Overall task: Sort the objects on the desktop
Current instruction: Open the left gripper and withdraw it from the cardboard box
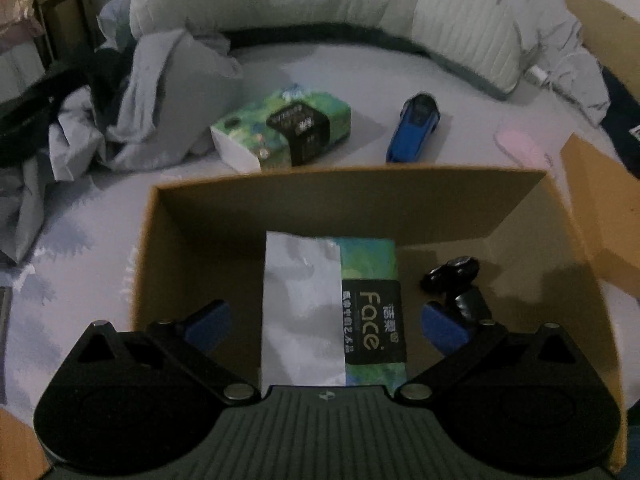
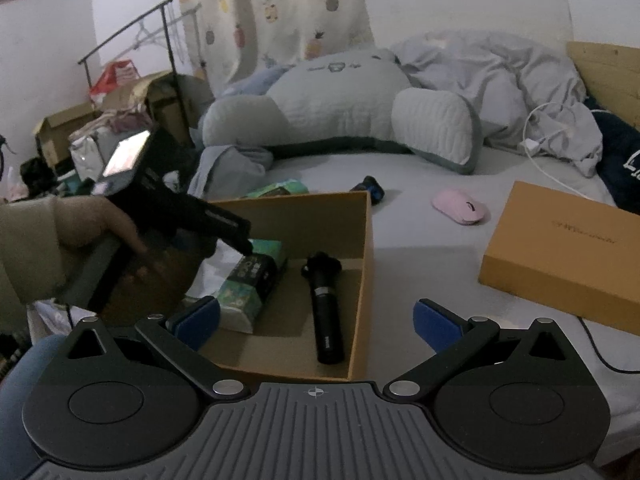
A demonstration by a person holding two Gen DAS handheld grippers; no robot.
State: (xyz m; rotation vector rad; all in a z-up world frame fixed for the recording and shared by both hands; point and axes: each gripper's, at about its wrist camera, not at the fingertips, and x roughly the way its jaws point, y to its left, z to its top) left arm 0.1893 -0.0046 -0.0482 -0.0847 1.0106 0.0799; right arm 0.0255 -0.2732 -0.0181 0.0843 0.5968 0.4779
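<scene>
brown cardboard box (image 1: 160, 240) sits open on the pale bed sheet (image 1: 80, 220), and the left gripper (image 1: 324, 320) hangs over it with its blue-padded fingers (image 1: 208, 320) spread wide, holding nothing. between those fingers, on the box floor, lies a tissue pack (image 1: 332, 312) with a green wrapper, a black label and a white side, its long axis running toward 12 o'clock. at about 2 o'clock from that pack, also inside the box, lies a black stick-shaped device (image 1: 452, 276); its exact kind is hard to tell in the dim light.

outside the box, at 11 o'clock beyond its far wall, a second tissue pack (image 1: 280, 132) rests on the sheet. at 1 o'clock from the box lies a blue and black gadget (image 1: 412, 124), and further out toward 2 o'clock a pink mouse (image 1: 520, 144), blurred in the left view.

in the right wrist view the right gripper (image 2: 316, 324) is also spread and empty, hovering near the box's near edge. a hand (image 2: 116, 236) at 9 o'clock holds the left tool, its tip over the boxed pack. at 3 o'clock lies a flat orange box (image 2: 560, 252), closed, well apart from the open one.
</scene>
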